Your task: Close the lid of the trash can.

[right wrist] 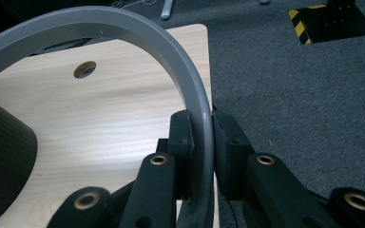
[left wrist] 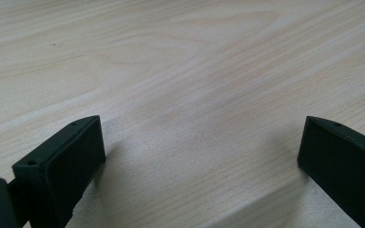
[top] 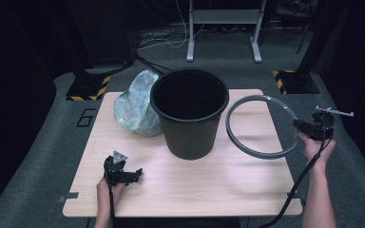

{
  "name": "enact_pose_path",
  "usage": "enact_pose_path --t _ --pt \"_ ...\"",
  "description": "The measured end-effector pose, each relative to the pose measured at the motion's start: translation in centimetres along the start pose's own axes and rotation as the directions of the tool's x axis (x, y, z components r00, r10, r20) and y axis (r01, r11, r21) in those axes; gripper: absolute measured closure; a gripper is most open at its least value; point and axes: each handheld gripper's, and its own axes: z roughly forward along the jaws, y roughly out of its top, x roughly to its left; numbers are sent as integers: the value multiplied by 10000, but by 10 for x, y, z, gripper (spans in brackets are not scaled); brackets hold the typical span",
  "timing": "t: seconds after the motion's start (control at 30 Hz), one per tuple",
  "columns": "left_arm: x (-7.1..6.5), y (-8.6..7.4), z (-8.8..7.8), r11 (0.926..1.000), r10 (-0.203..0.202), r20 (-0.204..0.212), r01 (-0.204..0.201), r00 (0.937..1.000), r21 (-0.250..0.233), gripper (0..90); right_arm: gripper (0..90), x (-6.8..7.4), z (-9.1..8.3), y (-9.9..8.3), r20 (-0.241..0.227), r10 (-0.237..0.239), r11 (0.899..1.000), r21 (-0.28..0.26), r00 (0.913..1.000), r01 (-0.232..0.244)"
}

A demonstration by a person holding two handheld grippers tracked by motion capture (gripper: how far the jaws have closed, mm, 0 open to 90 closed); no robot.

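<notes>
Holding: right gripper (right wrist: 208, 142) clamps the grey plastic hoop (top: 261, 126), tilted above the table's right side.
Idle: left gripper (left wrist: 197, 156) wide open, empty, low over the pale wooden table (top: 190, 185).
Progress: early, I judge; black ribbed bin (top: 190, 114) unlined, crumpled translucent bag (top: 135, 104) untouched beside it.
Views: right gripper view shows pads (right wrist: 180, 142) pinching the hoop; high view shows bin and bag.
</notes>
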Motion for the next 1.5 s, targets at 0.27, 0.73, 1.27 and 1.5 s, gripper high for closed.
enact_pose_path --t 0.27,0.73,1.27,1.5 --pt "0 0 0 10000 4 3 -4 10000 27 16 791 2 -6 9 -19 -114 9999 -125 9999 114" --pt "0 0 0 10000 3 -7 -3 10000 26 16 791 3 -22 28 -202 36 9992 -392 9998 -44" --pt "0 0 0 10000 -8 -12 8 10000 -4 16 792 9 -34 50 -195 -74 9979 -644 9998 62" --pt "0 0 0 10000 -8 -20 8 10000 -9 16 792 14 -39 60 -238 -122 9969 -777 9996 103"
